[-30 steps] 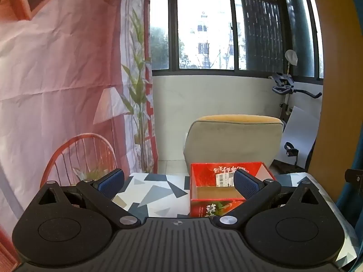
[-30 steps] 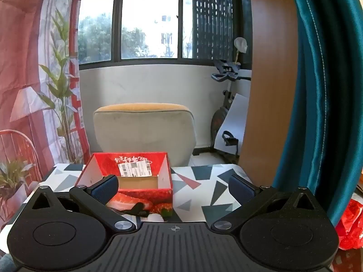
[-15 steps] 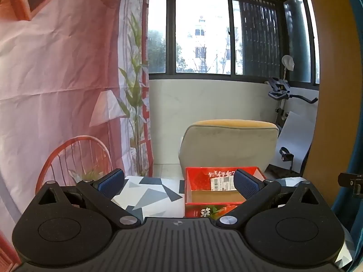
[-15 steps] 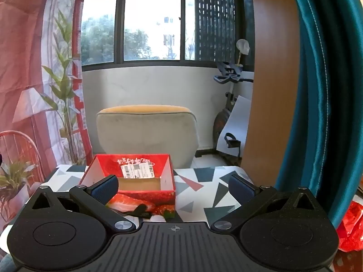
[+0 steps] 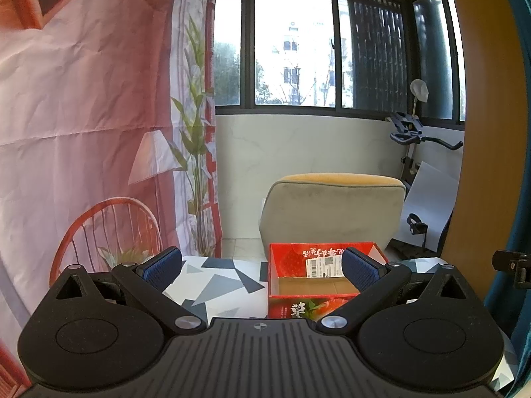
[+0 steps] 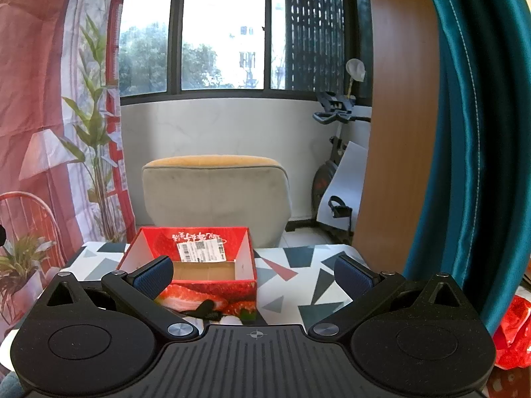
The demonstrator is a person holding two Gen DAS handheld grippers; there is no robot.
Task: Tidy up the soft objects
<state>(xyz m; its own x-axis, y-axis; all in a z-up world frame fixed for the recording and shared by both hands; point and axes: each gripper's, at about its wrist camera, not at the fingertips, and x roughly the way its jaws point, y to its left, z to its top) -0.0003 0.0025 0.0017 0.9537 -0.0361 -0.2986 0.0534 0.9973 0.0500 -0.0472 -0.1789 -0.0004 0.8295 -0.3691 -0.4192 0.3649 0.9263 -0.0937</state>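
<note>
The tabletop, covered in a grey-and-white triangle pattern, is shown carrying one red strawberry-printed box. This box is taken as the landmark. Beyond the box, a beige armchair is seen; to the right of it, well apart, a teal curtain is hung.

The box is open at the top. A white shipping label is fixed to its inner far wall, and the bare cardboard floor is visible in both views; no contents are seen.

The step in hand is judged to be the opening one: nothing is yet gripped and no soft object is identified with certainty. A small dark item is seen against the near wall of the box, partly hidden by the claw body; its nature cannot be told. The next move is judged to call for locating a soft object and bringing one claw down around it.

The left claw is held wide and empty, level with the near side of the box. The right claw is likewise spread wide and empty, on the near side of the box.
</note>
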